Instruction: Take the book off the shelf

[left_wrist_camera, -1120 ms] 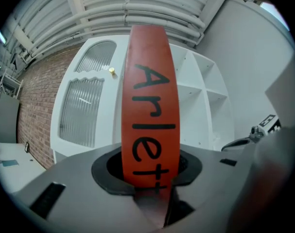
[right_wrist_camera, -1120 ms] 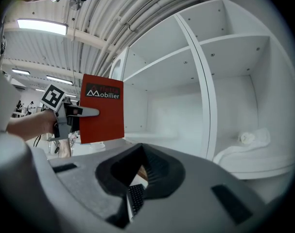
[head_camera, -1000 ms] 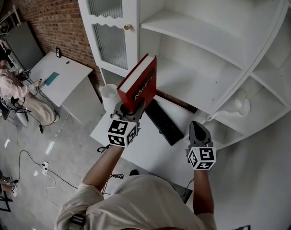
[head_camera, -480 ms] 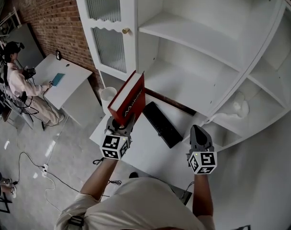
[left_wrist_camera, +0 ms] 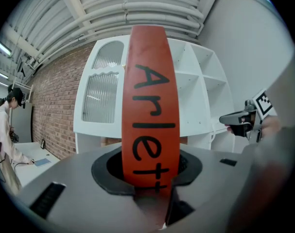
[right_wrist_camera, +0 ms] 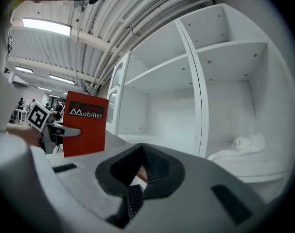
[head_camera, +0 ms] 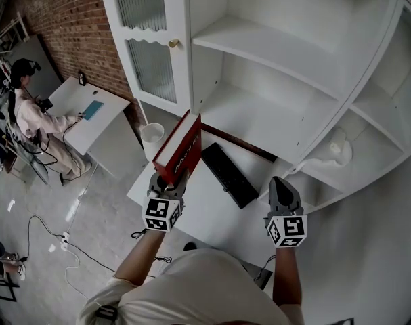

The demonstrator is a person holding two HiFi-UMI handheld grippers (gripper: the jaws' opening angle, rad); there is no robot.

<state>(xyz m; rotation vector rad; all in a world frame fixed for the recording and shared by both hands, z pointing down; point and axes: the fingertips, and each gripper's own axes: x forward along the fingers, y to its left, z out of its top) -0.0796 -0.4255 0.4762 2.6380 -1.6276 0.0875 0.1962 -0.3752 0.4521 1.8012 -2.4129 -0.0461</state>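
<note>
My left gripper [head_camera: 170,178] is shut on the lower end of a red book [head_camera: 179,147], which stands upright in the air in front of the white shelf unit [head_camera: 273,53]. In the left gripper view the book's spine [left_wrist_camera: 149,106] rises straight out from between the jaws. From the right gripper view the book's red cover [right_wrist_camera: 85,124] shows at the left. My right gripper [head_camera: 281,187] hovers to the right, level with the left one, jaws together and nothing between them [right_wrist_camera: 132,188].
Below the grippers lies a black keyboard [head_camera: 229,175] on a white table [head_camera: 212,215]. A white cup [head_camera: 153,135] stands at the table's left corner. White cloth [head_camera: 330,153] lies on a low shelf at right. A person [head_camera: 32,124] sits at a desk far left.
The left gripper has drawn the book down and to the left, away from the shelf, and it has turned more edge-on to the head camera. The right gripper has hardly moved.
</note>
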